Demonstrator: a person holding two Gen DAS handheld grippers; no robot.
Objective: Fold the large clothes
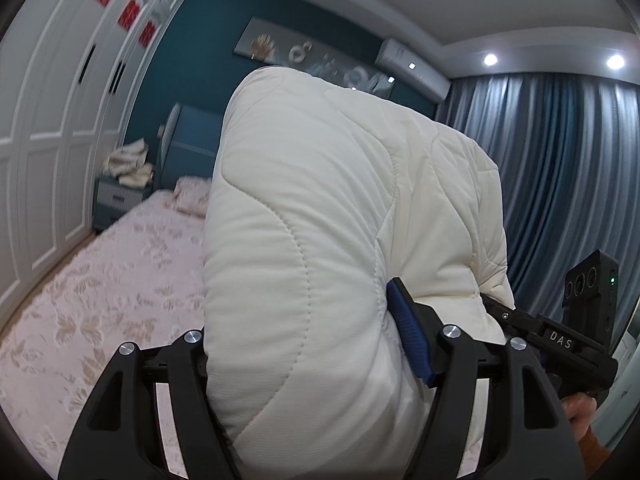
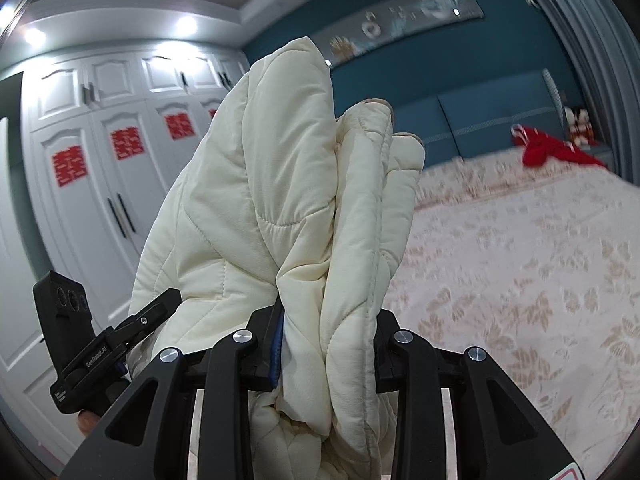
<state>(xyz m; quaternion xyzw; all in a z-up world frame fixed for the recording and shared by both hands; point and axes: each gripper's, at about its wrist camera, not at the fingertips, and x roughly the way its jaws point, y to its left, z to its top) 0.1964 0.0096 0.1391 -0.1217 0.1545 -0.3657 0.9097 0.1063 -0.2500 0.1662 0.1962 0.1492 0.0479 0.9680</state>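
A cream quilted padded coat [image 1: 320,220] is held up in the air above the bed. My left gripper [image 1: 304,344] is shut on a thick fold of it, and the fabric bulges up between the jaws and hides the fingertips. My right gripper [image 2: 328,340] is shut on several bunched layers of the same coat [image 2: 288,200], which stand upright in front of the camera. The right gripper also shows at the right edge of the left wrist view [image 1: 560,340], and the left gripper at the lower left of the right wrist view [image 2: 112,344]. The two grippers are close together.
A bed with a pink floral cover [image 1: 100,300] lies below, also in the right wrist view [image 2: 520,280]. A red garment [image 2: 552,148] lies near the blue headboard [image 2: 480,124]. A nightstand with folded cloth [image 1: 124,184], white wardrobes [image 2: 100,160] and blue curtains [image 1: 560,180] surround the bed.
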